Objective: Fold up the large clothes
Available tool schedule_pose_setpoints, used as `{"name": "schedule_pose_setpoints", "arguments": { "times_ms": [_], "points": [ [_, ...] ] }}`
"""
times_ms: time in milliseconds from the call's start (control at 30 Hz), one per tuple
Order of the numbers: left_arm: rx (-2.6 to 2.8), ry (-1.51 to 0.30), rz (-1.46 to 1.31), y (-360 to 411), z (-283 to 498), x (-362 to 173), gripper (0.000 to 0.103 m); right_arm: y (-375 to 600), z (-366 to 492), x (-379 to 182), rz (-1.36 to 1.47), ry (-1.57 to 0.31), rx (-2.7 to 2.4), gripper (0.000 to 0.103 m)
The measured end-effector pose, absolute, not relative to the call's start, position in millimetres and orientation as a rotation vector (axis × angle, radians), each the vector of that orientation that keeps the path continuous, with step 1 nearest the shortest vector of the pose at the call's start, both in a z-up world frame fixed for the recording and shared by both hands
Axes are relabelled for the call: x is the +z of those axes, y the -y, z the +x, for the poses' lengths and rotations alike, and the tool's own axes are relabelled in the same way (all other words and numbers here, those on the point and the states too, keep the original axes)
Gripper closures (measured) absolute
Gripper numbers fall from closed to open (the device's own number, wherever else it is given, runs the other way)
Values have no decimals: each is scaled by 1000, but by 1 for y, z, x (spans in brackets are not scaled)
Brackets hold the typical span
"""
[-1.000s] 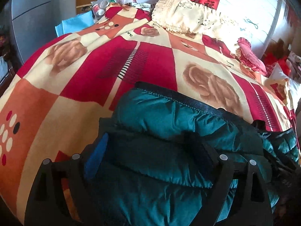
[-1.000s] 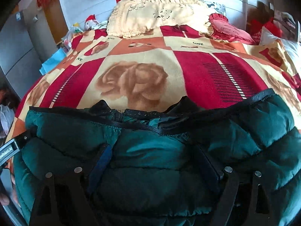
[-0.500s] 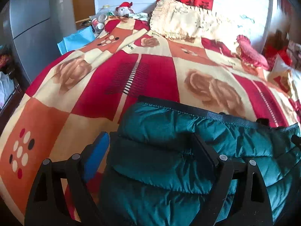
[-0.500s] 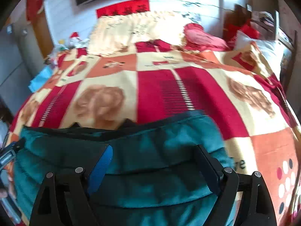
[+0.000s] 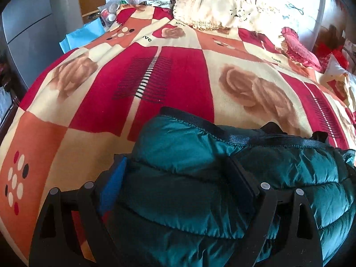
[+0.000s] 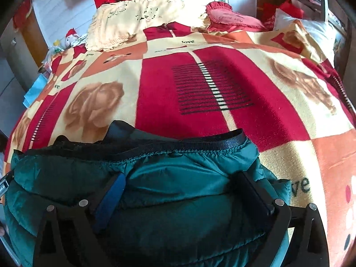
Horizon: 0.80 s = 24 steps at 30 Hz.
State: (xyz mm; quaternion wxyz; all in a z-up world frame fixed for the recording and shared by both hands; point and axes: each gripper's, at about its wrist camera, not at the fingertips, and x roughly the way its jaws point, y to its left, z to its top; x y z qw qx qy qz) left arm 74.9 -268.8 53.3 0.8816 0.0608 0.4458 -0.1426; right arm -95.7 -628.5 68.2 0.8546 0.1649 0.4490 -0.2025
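The jacket (image 5: 200,191) lay folded on the bed (image 5: 169,75), my left gripper (image 5: 178,178) spread over it, my right gripper's (image 6: 180,191) jaws just widened, pinching nothing; I judged smoothing or another fold came next.

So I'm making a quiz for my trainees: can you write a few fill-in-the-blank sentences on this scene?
1. The puffy jacket on the bed is dark ____.
2. The jacket's far edge carries a ____ trim band.
3. The blanket bears the printed word ____.
4. The fringed pillow at the head of the bed is ____ in colour.

Missing: green; black; love; cream
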Motion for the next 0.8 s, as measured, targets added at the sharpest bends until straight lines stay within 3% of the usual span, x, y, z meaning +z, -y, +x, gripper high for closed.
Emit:
{"name": "schedule_pose_setpoints", "arguments": {
  "times_ms": [333, 433, 600, 800],
  "points": [
    [-336, -874, 50, 224, 27, 85, 14, 572, -164, 136, 259, -800, -332, 5],
    [-342, -863, 64, 210, 6, 83, 14, 562, -181, 135, 248, -777, -326, 5],
    [-342, -879, 81, 199, -13, 68, 14, 569, -174, 88, 302, -891, -371, 5],
    [-352, -878, 77, 186, -33, 69, 14, 561, -194, 111, 335, -851, -373, 5]
  ]
}}
